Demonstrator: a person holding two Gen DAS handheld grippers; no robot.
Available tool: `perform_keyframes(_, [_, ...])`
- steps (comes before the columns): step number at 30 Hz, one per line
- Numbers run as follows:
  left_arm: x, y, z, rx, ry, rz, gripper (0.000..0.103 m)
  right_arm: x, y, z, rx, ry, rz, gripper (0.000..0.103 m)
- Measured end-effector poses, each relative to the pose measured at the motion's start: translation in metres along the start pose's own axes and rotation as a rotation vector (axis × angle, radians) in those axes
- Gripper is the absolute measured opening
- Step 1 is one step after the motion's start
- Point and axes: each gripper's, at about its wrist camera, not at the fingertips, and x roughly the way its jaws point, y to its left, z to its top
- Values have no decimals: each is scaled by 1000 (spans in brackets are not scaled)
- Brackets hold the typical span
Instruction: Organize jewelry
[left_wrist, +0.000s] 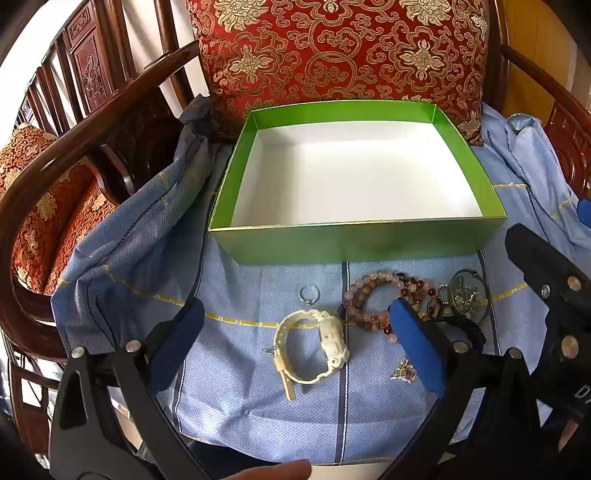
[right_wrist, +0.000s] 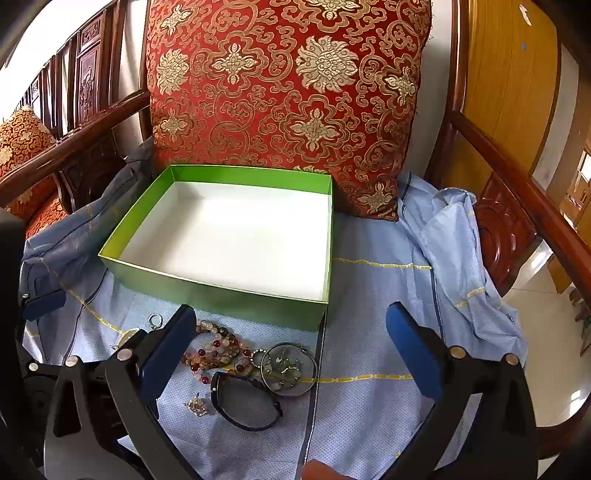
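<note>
Box: green box (left_wrist: 354, 242) empty at 12 o'clock, ready | Jewelry: white watch (left_wrist: 314, 347), bead bracelets (left_wrist: 373, 295) on cloth (left_wrist: 229, 387) | Tongs: left gripper (left_wrist: 299, 343), right gripper (right_wrist: 291, 354) wide open, empty, poised to pick.

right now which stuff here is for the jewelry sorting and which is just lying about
For the job: green cardboard box, white plastic watch, beaded bracelets, silver ring, black band, small metal charm.

Just there: blue cloth, red patterned cushion.

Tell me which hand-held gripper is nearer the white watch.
Left. The white watch lies between the open fingers of the left hand-held gripper; the right hand-held gripper hangs open further right, over the black band.
</note>
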Motion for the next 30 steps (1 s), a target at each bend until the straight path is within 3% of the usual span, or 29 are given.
perform_keyframes(30, [2, -1, -3, 5, 6, 7, 100, 2, 2, -1, -2, 4, -4, 101])
